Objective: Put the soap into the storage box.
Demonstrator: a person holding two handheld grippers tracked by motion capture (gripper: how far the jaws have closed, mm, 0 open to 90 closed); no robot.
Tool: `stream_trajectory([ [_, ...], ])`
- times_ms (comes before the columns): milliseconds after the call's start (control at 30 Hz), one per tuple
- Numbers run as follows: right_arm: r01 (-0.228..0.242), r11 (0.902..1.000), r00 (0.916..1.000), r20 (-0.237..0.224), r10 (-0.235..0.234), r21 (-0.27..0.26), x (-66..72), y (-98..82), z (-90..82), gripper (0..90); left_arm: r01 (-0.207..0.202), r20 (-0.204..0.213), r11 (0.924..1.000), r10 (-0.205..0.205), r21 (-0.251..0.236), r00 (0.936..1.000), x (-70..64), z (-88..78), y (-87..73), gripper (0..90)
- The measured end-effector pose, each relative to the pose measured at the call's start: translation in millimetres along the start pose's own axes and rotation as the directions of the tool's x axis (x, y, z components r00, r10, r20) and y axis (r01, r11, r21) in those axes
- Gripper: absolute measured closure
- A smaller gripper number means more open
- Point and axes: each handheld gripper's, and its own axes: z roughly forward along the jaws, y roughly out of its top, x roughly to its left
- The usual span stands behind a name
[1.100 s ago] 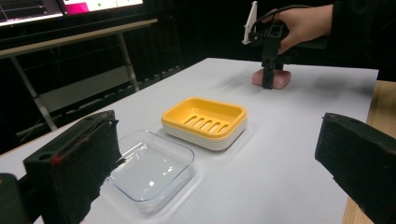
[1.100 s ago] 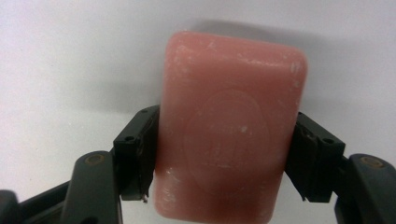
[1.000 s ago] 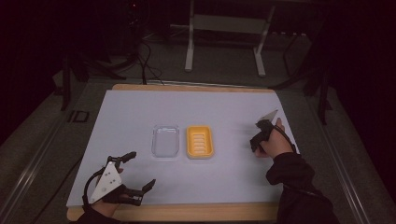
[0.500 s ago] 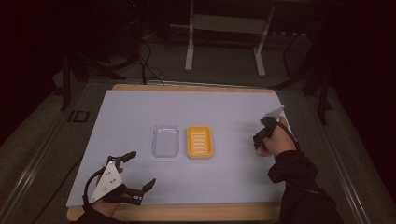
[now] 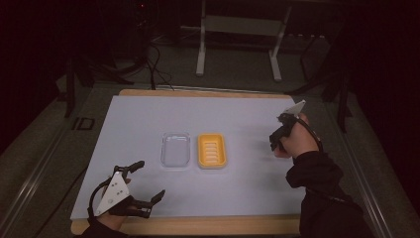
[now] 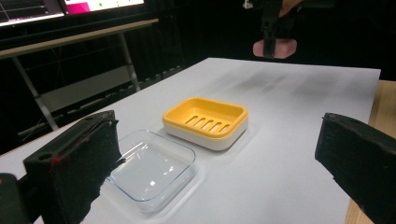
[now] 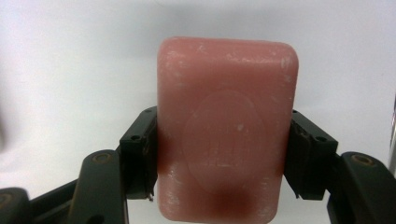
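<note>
A pink bar of soap point(image 7: 226, 126) sits between the two black jaws of my right gripper point(image 7: 224, 156), which is shut on its long sides. In the high view that gripper point(image 5: 274, 144) hangs above the white mat at the right, to the right of the yellow soap dish point(image 5: 212, 150). The left gripper view shows the soap point(image 6: 275, 48) held in the air beyond the dish point(image 6: 205, 122). A clear plastic tray point(image 5: 176, 149) lies just left of the dish. My left gripper point(image 5: 151, 179) rests open near the front left, its jaws wide apart with nothing between them.
The white mat point(image 5: 148, 119) covers a wooden table whose edge point(image 5: 198, 225) shows at the front. A metal stand point(image 5: 237, 29) and cables lie on the dark floor behind the table. Monitors point(image 6: 70, 5) glow in the left gripper view's background.
My right hand has lifted off the mat with the soap in its jaws and now hangs higher. The left gripper has stayed where it was.
</note>
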Motion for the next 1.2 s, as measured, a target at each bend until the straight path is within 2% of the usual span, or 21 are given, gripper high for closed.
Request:
stream_trajectory([
  [200,0.008,0.999,0.9997,-0.023,-0.009,-0.044,10.1,-0.7,-18.5,37.6,-0.002,-0.002,1.0,0.002,0.001,1.0,-0.4,-0.1,0.2,0.6],
  [267,0.013,0.9979,0.9993,-0.035,-0.015,-0.064,16.6,-2.0,-27.5,37.6,-0.004,-0.004,1.0,0.004,0.004,1.0,-0.4,0.1,0.1,0.6],
  [433,0.035,0.9966,0.9986,-0.037,-0.038,-0.074,33.4,-3.7,-36.7,37.6,-0.005,-0.004,1.0,0.005,0.006,1.0,-0.6,0.3,0.2,0.6],
  [933,0.088,0.9917,0.9937,-0.061,-0.094,-0.094,87.6,-3.9,-51.0,37.6,-0.001,-0.001,1.0,0.001,-0.004,1.0,-0.3,-1.1,0.6,0.6],
  [1167,0.109,0.9887,0.9904,-0.073,-0.117,-0.103,106.8,-4.4,-55.5,37.6,-0.002,0.001,1.0,0.002,-0.002,1.0,-0.7,-1.2,0.6,0.6],
  [1200,0.126,0.9865,0.9876,-0.082,-0.134,-0.105,114.9,-5.0,-56.3,37.6,-0.003,0.0,1.0,0.003,-0.002,1.0,-0.7,-1.2,0.6,0.6],
])
